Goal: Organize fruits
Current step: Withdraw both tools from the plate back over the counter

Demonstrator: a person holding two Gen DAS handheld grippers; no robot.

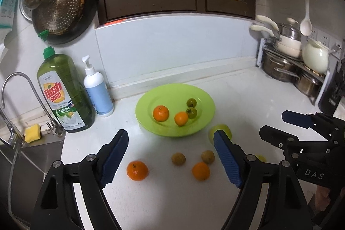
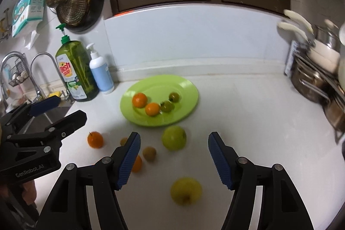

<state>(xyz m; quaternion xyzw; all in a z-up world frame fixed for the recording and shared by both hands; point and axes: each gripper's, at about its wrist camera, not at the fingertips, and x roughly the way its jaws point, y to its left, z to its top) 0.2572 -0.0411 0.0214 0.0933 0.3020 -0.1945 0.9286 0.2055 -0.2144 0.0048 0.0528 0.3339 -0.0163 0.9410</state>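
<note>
yellow apple (image 2: 186, 190) on counter | both jaws open, empty

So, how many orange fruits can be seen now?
4: two on the green plate, at and; two on the counter, at and.

green plate (image 2: 189, 87): two oranges, two green tomatoes | counter: two apples (image 2: 174, 137), oranges, brown fruits loose
</note>
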